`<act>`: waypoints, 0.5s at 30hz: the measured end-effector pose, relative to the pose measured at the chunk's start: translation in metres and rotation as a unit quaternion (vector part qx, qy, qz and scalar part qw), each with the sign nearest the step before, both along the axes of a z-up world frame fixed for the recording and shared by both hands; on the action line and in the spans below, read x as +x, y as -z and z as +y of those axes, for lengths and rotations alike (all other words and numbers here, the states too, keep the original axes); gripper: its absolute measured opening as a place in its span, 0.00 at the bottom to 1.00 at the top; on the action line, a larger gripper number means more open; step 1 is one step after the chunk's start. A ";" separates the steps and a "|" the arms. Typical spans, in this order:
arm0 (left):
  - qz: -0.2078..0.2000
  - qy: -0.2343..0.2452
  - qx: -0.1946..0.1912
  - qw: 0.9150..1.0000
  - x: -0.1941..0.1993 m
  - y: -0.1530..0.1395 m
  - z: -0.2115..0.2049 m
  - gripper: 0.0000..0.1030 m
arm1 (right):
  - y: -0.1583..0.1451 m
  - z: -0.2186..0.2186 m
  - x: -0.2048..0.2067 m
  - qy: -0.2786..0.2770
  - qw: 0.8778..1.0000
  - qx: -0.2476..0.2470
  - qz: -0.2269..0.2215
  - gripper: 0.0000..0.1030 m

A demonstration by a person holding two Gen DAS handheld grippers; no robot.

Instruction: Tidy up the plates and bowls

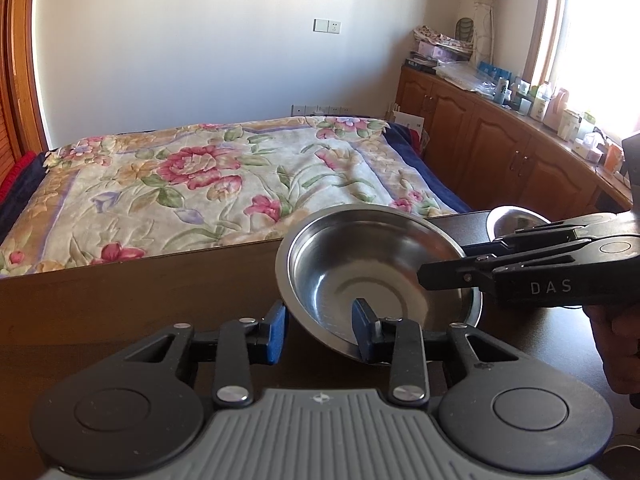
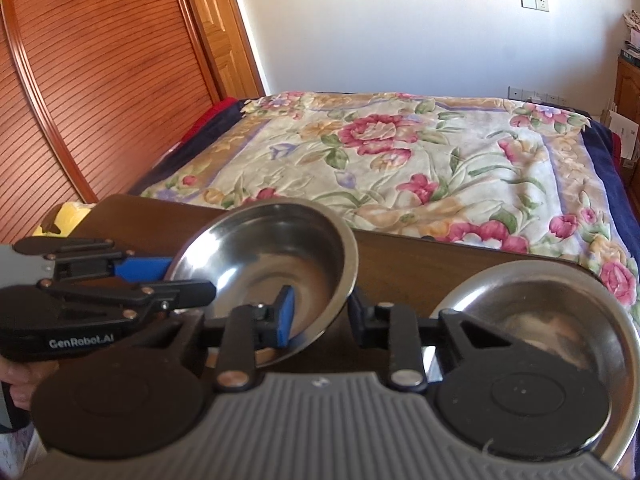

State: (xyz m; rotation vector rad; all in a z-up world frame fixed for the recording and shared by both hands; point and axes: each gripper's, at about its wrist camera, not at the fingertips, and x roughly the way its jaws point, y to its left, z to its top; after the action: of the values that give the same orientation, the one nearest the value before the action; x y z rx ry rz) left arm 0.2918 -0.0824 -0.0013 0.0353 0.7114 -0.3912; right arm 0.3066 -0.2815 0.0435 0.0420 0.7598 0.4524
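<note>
Both grippers are on the same steel bowl (image 1: 380, 276), and it rides tilted, one edge up off the dark worktop (image 1: 532, 344), which reads as a two-handed lift in progress rather than a bowl at rest. The left gripper (image 1: 320, 330) straddles the near rim: its right pad sits inside the bowl, its left pad outside under the wall, jaws drawn narrow across the thin metal. Whether both pads actually press is hard to call from here, since the outer pad looks a touch clear of the rim.

The right gripper (image 2: 320, 312) does the same from the other side, with its blue pad (image 2: 286, 316) inside the bowl (image 2: 272, 272) and the opposite finger outside the wall. Taking opposite rims would keep a slippery, shallow bowl from swinging, a sensible guess given the task.

Now the views part company. The right wrist camera shows a second steel bowl (image 2: 536, 320) sitting flat on the worktop just beside the held one, big and close, the likely place to nest it. The left wrist camera catches only a sliver of that second bowl (image 1: 516, 220) behind the right gripper (image 1: 444, 268), but it does show a hand (image 1: 616, 344) on that tool and the cabinets (image 1: 500, 148) along the window. Behind everything, the bed (image 2: 400, 152) with its flowered cover
</note>
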 end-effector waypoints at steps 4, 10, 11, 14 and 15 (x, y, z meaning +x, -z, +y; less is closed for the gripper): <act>-0.005 0.004 -0.008 1.000 -0.006 -0.006 0.002 0.35 | -0.002 -0.003 -0.004 -0.001 1.000 0.007 0.000 0.26; -0.016 0.007 -0.009 1.000 -0.016 -0.014 0.002 0.35 | -0.008 -0.002 -0.013 -0.002 1.000 0.007 -0.012 0.26; -0.018 0.007 -0.008 1.000 -0.018 -0.015 0.003 0.35 | -0.009 -0.002 -0.015 -0.003 1.000 0.006 -0.016 0.26; -0.023 0.007 -0.009 1.000 -0.023 -0.021 0.004 0.35 | -0.014 -0.002 -0.019 -0.006 1.000 0.006 -0.021 0.26; -0.026 0.007 -0.011 1.000 -0.026 -0.023 0.005 0.35 | -0.016 -0.002 -0.021 -0.007 1.000 0.008 -0.023 0.26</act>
State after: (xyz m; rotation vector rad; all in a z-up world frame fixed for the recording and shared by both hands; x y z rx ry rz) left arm 0.2657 -0.0778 0.0216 0.0301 0.6565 -0.4103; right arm 0.2854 -0.2838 0.0599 0.0405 0.7119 0.4718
